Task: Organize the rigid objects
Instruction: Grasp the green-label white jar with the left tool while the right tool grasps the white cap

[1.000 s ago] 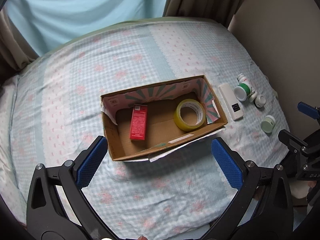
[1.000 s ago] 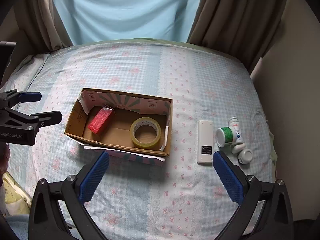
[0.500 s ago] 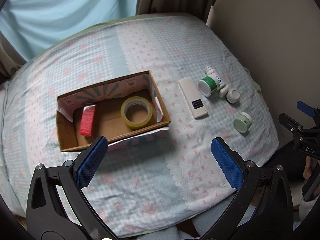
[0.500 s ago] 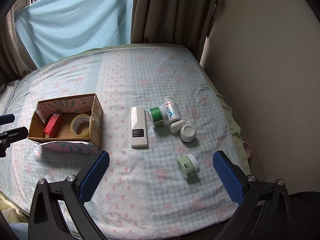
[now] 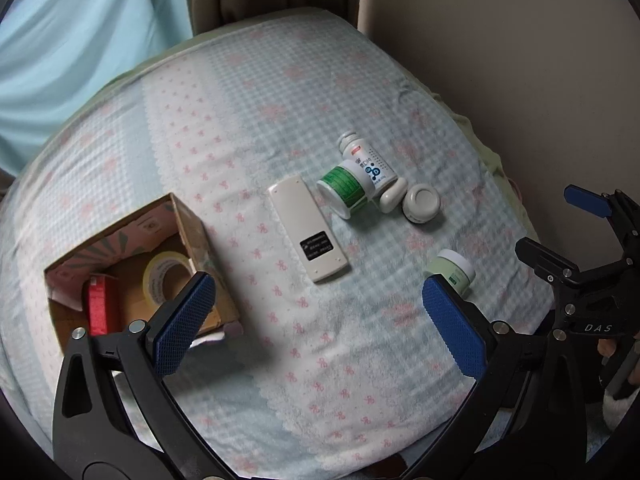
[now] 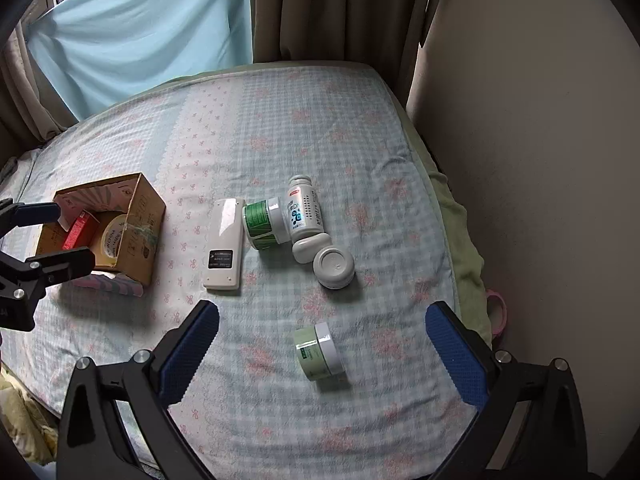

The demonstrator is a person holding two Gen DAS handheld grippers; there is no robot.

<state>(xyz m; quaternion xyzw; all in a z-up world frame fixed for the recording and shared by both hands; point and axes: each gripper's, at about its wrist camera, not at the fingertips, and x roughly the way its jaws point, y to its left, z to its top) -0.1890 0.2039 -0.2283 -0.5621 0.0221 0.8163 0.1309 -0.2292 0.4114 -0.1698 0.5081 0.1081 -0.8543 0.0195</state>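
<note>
A bed (image 6: 280, 128) with a checked, flower-print cover fills both views. The cardboard box (image 6: 140, 236) sits ahead and left of both tongs, holding a roll of yellow tape (image 5: 162, 276) and a red carton (image 5: 98, 310). The left tongs (image 5: 316, 316) hang wide open and hold nothing; their left pad overlaps the box's near corner in the picture. The right tongs (image 6: 320, 352) are likewise spread wide and empty.

Straight ahead of the left tongs lies a white remote (image 5: 308, 228), face down. Beyond it, touching each other, lie a green-labelled jar (image 5: 344, 190), a white bottle (image 5: 366, 162) and a small white oval container (image 5: 392, 196), with a round white jar (image 5: 421, 203) just beside them.

The small pale green jar (image 6: 319, 354) lies on its side between the right tongs' pads; the left view half hides it behind the right pad. Only the right view shows a pink object (image 6: 497, 312) past the bed's edge.
</note>
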